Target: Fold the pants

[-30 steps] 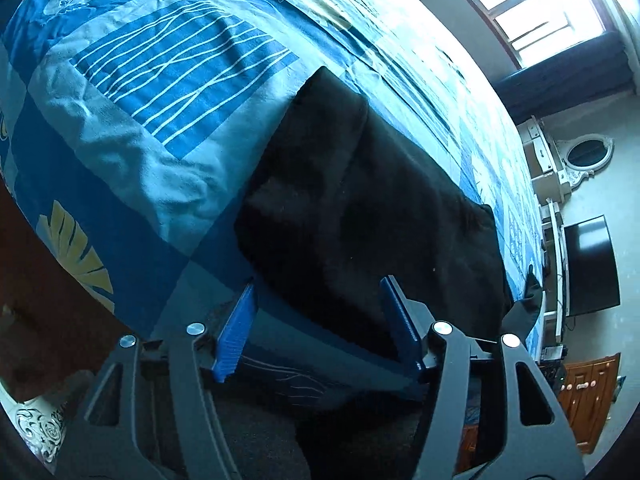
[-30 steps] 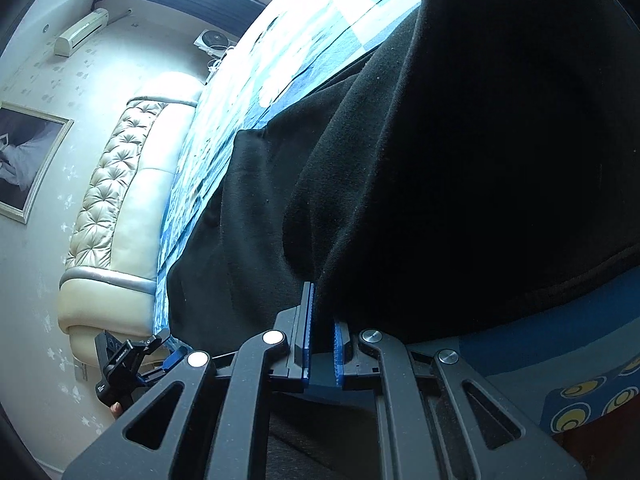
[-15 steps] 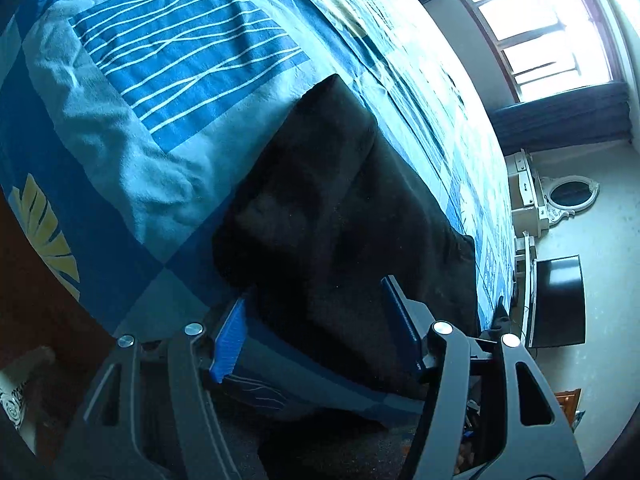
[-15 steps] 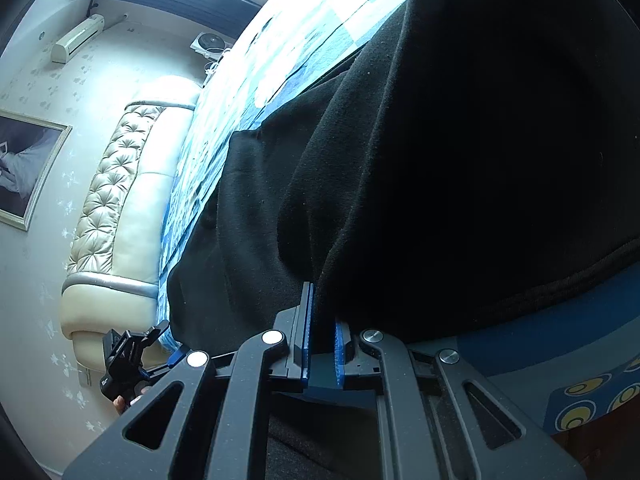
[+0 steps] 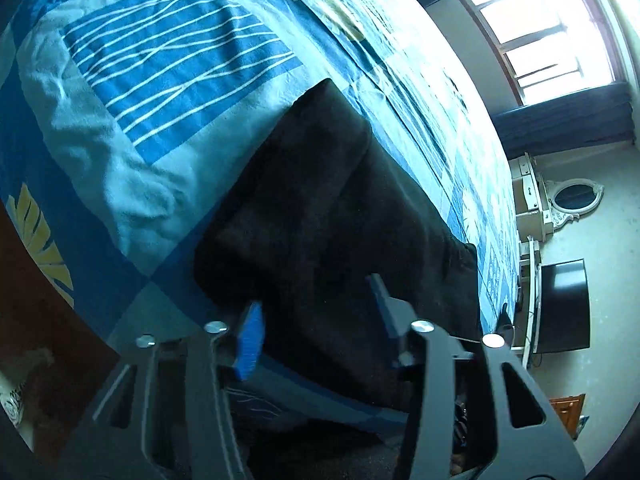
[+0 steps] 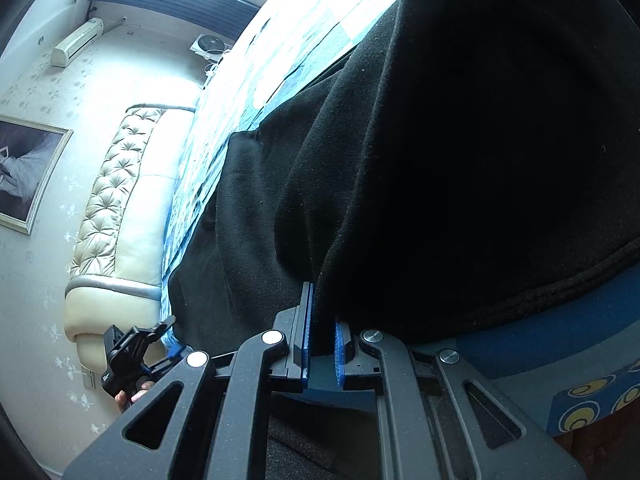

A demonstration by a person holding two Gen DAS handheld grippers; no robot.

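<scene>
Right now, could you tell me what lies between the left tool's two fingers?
In the left wrist view, the left tool stands open, and the near edge of the black pants lies between its fingers, on the blue bedspread.

We see daylight pouring from the window (image 5: 548, 36) at one o'clock, blown out white, and glare washes the bedspread (image 6: 304, 28) at twelve o'clock. The black pants (image 6: 460, 152) swallow detail, and fisheye bending darkens every corner.

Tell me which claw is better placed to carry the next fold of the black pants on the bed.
Right. The right claw is already clamped on a raised edge of the black pants. The left claw is open at the pants' near edge on the bedspread, gripping nothing.
</scene>
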